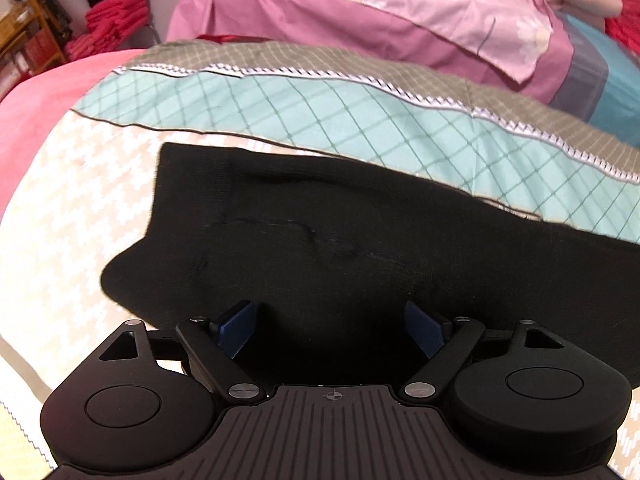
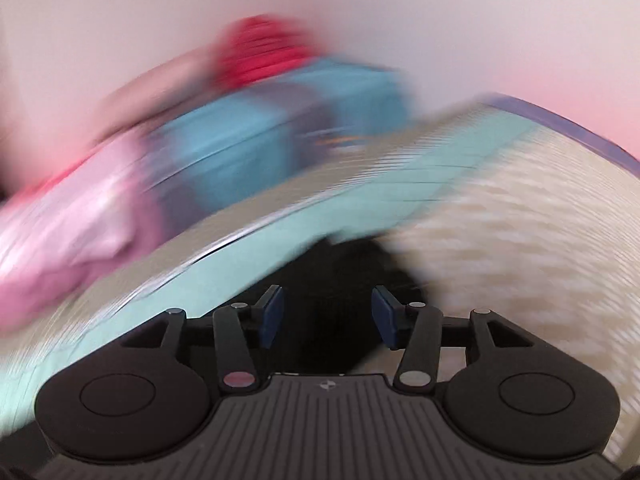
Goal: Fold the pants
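The black pants [image 1: 340, 248] lie flat on a patterned bedspread [image 1: 72, 184], their ribbed end toward the left. My left gripper [image 1: 332, 326] is open, its blue pads wide apart just above the near edge of the pants, holding nothing. In the right wrist view the picture is smeared by motion. My right gripper [image 2: 327, 316] is open with a dark part of the pants [image 2: 336, 268] between and beyond its fingers. I cannot tell whether it touches the cloth.
The bedspread has a beige zigzag area, a teal diamond band [image 1: 320, 120] and a grey border. Folded pink and mauve bedding [image 1: 380, 20] and a blue bundle [image 1: 608, 72] lie behind. Red folded cloths [image 1: 108, 20] sit at far left by a wooden shelf.
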